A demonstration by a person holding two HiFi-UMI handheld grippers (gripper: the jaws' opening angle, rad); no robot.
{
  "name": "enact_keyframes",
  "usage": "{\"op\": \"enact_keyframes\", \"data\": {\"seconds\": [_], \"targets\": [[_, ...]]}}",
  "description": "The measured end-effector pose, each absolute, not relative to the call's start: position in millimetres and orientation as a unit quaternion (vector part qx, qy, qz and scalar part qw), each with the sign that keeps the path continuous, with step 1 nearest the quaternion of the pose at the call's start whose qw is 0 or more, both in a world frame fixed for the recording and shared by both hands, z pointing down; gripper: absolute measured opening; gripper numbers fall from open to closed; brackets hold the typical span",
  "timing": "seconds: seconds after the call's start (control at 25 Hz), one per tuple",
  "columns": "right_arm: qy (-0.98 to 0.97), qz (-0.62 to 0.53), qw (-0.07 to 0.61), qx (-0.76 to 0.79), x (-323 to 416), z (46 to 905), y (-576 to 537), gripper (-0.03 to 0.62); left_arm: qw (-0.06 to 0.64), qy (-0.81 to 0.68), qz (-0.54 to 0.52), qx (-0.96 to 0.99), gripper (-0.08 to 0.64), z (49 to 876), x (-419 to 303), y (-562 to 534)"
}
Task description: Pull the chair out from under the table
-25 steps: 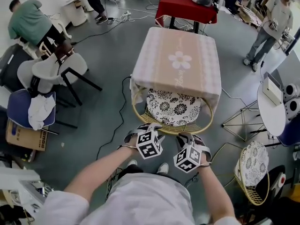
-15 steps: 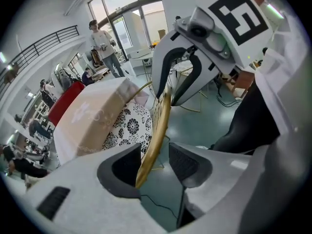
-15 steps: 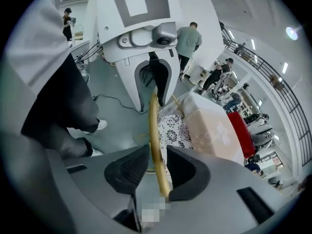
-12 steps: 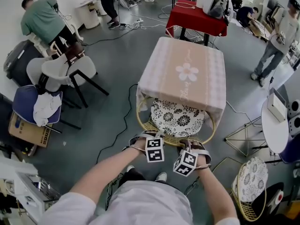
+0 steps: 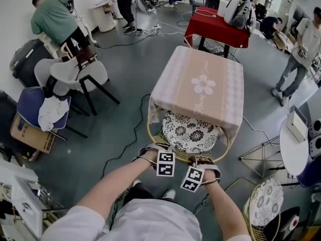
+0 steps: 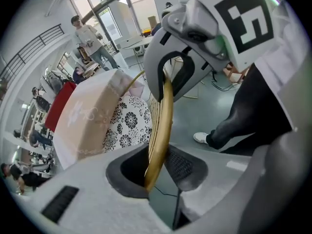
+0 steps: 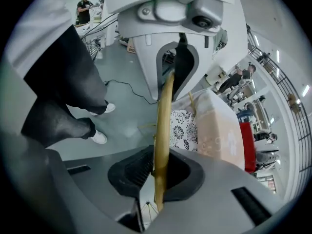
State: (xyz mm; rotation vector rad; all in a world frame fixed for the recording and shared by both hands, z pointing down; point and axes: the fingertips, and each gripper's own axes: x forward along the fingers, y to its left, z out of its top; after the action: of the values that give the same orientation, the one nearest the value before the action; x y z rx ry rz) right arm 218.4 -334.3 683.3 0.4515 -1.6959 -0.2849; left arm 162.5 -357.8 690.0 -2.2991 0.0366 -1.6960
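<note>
We see the wicker chair [image 5: 200, 139], round golden rim [image 6: 165, 111] and black-and-white floral cushion [image 5: 185, 127], tucked under the pink flower-print table [image 5: 200, 84]. Our left gripper [image 6: 163, 165] has just been closing its jaws and pinches the rim; right gripper [image 7: 159, 172] pinches it just beside.

Both arms reach down, left hand-held gripper [image 5: 161, 150] just closing on the chair rim [image 6: 163, 121], right hand-held gripper [image 5: 198, 160] clamped likewise.
</note>
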Motion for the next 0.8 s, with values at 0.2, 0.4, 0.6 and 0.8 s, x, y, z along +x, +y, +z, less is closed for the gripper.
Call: {"op": "enact_keyframes", "data": {"seconds": [0.2, 0.4, 0.6, 0.8], "targets": [[-0.746, -0.105, 0.628, 0.193, 217.4, 682.1, -334.9, 0.038, 0.15, -0.001, -0.599, -0.787, 0.089, 689.5, 162.3, -356.1], [-0.75, -0.102, 0.625, 0.192, 215.6, 680.5, -335.2, 0.032, 0.159, -0.001, -0.602, -0.783, 0.083, 689.3, 160.3, -356.0], [-0.753, -0.093, 0.623, 0.19, 214.3, 680.8, -332.0, 0.031, 0.164, 0.006, -0.601, -0.783, 0.083, 690.5, 159.8, -353.6], [-0.752, -0.091, 0.624, 0.191, 213.7, 679.2, -328.1, 0.031, 0.158, 0.007, -0.605, -0.78, 0.083, 689.1, 158.8, -348.8]]}}
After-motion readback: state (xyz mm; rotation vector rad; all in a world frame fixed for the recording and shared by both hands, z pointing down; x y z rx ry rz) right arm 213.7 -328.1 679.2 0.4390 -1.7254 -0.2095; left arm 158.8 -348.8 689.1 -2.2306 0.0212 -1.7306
